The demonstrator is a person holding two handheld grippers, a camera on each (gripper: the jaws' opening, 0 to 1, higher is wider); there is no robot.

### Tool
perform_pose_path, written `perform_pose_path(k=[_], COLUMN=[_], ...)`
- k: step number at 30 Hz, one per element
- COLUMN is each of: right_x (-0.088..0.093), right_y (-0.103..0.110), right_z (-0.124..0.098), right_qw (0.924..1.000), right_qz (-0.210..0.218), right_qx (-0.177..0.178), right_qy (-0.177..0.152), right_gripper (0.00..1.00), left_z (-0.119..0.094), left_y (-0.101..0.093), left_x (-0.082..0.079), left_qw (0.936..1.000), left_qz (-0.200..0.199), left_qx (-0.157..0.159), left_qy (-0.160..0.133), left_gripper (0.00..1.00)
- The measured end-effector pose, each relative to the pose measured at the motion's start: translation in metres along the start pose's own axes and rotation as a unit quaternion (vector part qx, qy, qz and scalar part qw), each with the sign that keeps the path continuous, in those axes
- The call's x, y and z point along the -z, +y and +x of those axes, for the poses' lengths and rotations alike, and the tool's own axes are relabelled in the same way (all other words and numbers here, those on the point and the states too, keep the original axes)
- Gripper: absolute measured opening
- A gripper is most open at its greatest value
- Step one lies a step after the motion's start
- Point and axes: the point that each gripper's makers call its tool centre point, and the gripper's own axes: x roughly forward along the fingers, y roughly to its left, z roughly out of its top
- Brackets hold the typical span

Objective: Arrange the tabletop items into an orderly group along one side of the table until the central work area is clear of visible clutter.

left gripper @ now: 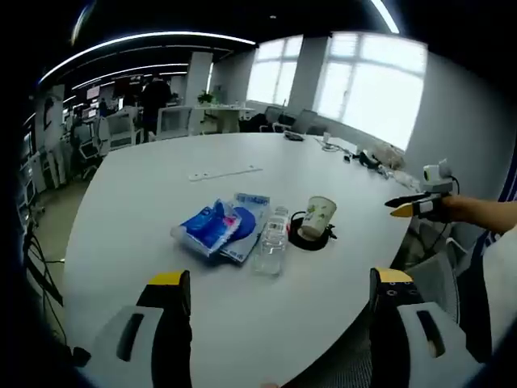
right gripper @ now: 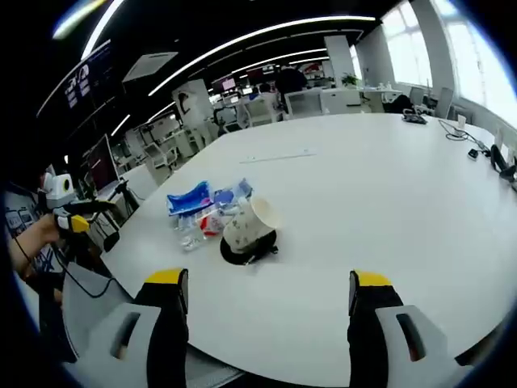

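A small cluster sits on the white table (left gripper: 145, 202): a blue packet (left gripper: 207, 228), a blue-and-white flat pack (left gripper: 245, 220), a clear water bottle (left gripper: 271, 241) lying beside it, and a paper cup (left gripper: 318, 217) on a black round object (left gripper: 308, 238). My left gripper (left gripper: 275, 293) is open, well short of the cluster. In the right gripper view the paper cup (right gripper: 250, 224) leans on the black object (right gripper: 247, 249), with the bottle (right gripper: 192, 230) and blue packet (right gripper: 191, 197) behind. My right gripper (right gripper: 262, 284) is open, near the cup. The right gripper (left gripper: 416, 204) shows at the left gripper view's right edge.
Flat white strips (left gripper: 224, 172) lie farther up the table. Cables and small devices (left gripper: 363, 155) sit along the window-side edge. Office chairs (left gripper: 432, 275) stand by the near edge; desks, monitors and a standing person (left gripper: 153, 97) are beyond. The left gripper (right gripper: 74, 212) appears at the right gripper view's left.
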Motion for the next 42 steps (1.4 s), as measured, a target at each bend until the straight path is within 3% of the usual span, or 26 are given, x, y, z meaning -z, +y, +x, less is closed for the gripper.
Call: perform_pose_path(k=[12,42], right_x=[0.010,0.020], right_y=[0.006,0.004], right_z=[0.001,-0.003], right_qw=[0.9994,0.9996], right_qz=[-0.024,-0.009], right_qx=[-0.009,-0.009], right_qy=[0.023,0.026], right_gripper=[0.79,0.79], left_z=[0.002,0.007], left_y=[-0.001,-0.010], left_x=[0.005,0.009], left_qw=[1.0000,0.9997], left_qz=[-0.001,0.006], left_qx=[0.002,0.009], left_qy=[0.005,0.022], left_gripper=[0.89,0.89])
